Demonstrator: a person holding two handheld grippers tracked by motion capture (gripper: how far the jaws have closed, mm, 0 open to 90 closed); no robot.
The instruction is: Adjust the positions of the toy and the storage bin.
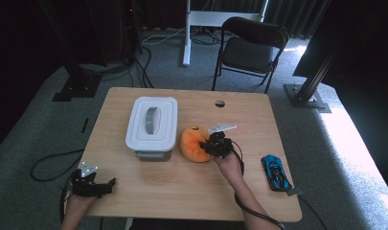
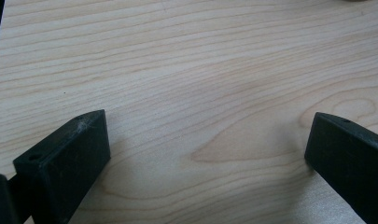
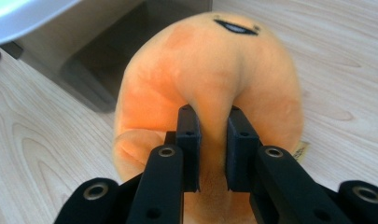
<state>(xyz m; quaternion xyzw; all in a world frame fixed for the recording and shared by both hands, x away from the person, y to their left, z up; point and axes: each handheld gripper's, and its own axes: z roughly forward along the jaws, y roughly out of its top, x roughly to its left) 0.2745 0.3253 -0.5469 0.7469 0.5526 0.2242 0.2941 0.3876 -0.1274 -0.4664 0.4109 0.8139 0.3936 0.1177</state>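
Observation:
An orange plush toy with a small dark mouth lies on the wooden table, just right of a lidded box. My right gripper is at its right side, shut on a pinched fold of the plush; both black pads press into the fabric. My left gripper rests at the table's front left corner. Its jaws stand wide apart over bare wood, with nothing between them.
A white-lidded storage box with a grey handle stands left of the plush. A blue toy car lies near the table's right edge. A cable hole sits at the back. A black folding chair stands beyond the table.

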